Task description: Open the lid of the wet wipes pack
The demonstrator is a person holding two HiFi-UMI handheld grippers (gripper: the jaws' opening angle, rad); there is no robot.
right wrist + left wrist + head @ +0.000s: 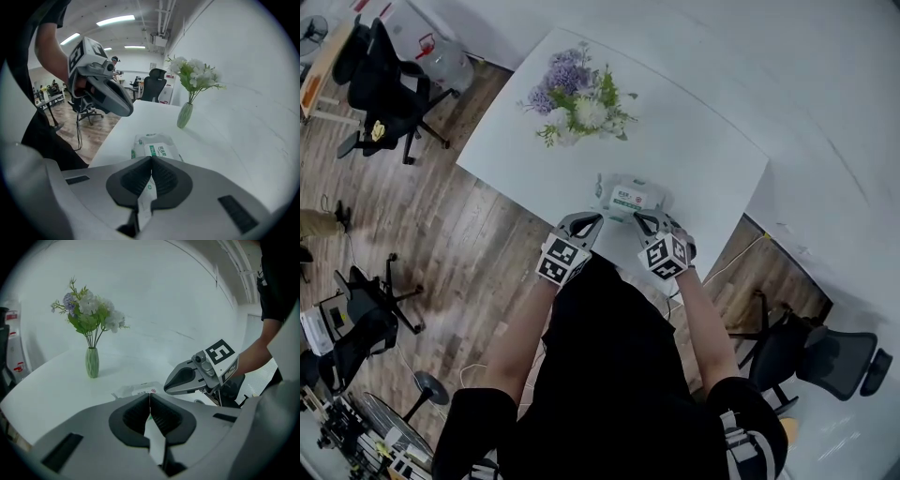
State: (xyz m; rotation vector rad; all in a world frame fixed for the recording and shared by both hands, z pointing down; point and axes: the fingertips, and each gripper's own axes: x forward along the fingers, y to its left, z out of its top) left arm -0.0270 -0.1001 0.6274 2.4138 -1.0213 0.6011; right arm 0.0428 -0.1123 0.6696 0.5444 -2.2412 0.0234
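The wet wipes pack (630,198), white with a green label, lies flat near the white table's (694,141) front edge. Both grippers meet it from my side. My left gripper (598,218) is shut at its near left end. A thin white strip of wrapper shows pinched between the jaws of that gripper (150,397), and the pack (140,389) lies just beyond. My right gripper (638,218) is shut at the near right end. In its own view that gripper (151,160) holds a white, green-printed wrapper strip, with the pack (157,146) ahead. The lid is not clearly visible.
A green vase of flowers (576,97) stands farther back on the table, apart from the pack. The table's front edge runs just under the grippers, with wood floor (459,244) below. Office chairs (384,84) stand to the left, and another chair (825,361) to the right.
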